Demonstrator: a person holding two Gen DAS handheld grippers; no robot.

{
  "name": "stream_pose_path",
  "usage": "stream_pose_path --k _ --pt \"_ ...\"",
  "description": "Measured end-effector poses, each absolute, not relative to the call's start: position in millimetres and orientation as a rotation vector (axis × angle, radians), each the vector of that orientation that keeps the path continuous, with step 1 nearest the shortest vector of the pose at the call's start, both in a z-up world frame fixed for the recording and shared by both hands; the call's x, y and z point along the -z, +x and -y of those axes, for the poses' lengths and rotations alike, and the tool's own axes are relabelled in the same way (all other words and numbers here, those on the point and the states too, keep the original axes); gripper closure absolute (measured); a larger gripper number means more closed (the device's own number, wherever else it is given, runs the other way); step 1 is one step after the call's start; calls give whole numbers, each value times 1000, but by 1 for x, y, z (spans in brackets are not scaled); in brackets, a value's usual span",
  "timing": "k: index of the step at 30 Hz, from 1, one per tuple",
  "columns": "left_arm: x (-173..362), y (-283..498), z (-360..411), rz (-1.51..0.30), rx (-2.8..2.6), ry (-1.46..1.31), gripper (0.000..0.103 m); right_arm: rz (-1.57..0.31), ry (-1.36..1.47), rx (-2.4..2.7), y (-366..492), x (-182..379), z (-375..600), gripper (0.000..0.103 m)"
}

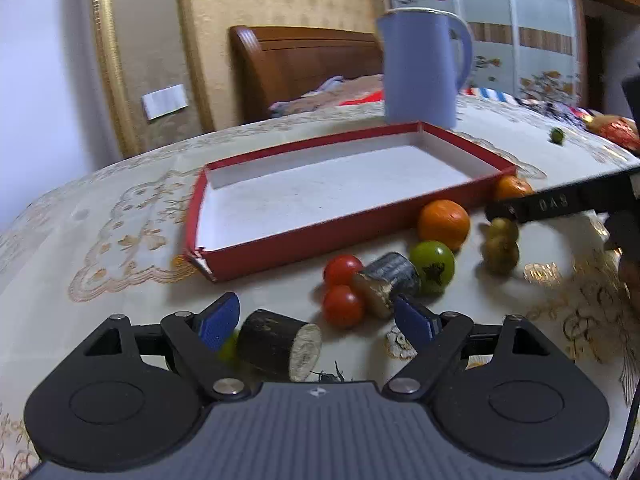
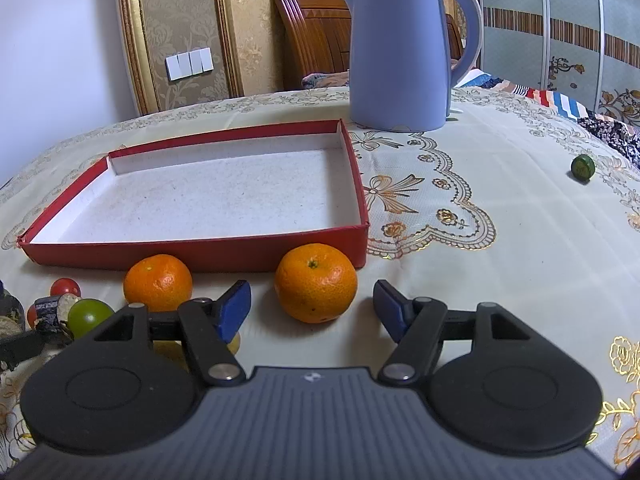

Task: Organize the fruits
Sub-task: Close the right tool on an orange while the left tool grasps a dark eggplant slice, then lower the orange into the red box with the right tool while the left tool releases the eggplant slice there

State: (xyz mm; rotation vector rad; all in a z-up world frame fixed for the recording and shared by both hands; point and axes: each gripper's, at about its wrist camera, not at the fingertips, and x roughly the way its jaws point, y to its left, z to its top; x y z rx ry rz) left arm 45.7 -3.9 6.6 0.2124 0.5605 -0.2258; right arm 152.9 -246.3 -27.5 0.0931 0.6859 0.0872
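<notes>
I held my left gripper (image 1: 316, 318) low over the tablecloth (image 1: 120, 216) with its blue pads spread wide and nothing between them. A dark cut log piece (image 1: 280, 344) lay just beside its left pad, a second striped piece (image 1: 390, 282) near its right pad, and two red tomatoes (image 1: 342, 288) sat between those pieces, touching each other. A green tomato (image 1: 432, 266) rested against the striped piece.

My right gripper (image 2: 312, 312) was open too, gripping nothing, and one mandarin (image 2: 315, 282) sat on the cloth between its spread fingers, close to the near wall of the red tray (image 2: 200, 254). A second mandarin (image 2: 157, 282) lay left of it, also by that near wall. The tray's white floor held no fruit.

A blue kettle (image 2: 398, 48) stood past the tray's far right corner. A small green fruit (image 2: 582, 167) lay well apart, toward the right edge of the cloth.
</notes>
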Motion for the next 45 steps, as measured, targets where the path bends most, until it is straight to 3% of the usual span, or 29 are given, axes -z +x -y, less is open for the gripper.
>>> stream_pose_path --k 16,23,29,31,33,45 --pt "2 36 14 -550 216 269 26 -688 84 -85 153 27 246 36" --pt "0 55 -12 -647 252 91 26 -686 92 -88 153 28 247 36" --pt "2 47 -8 -620 242 108 45 -675 128 -81 151 28 253 46" --pt "2 45 -13 -613 218 81 58 -673 124 -81 151 27 253 53" --pt "2 45 -15 -609 204 65 62 -672 121 -83 151 27 252 60" --pt "3 45 -12 -599 178 94 66 -658 173 -83 150 27 260 63"
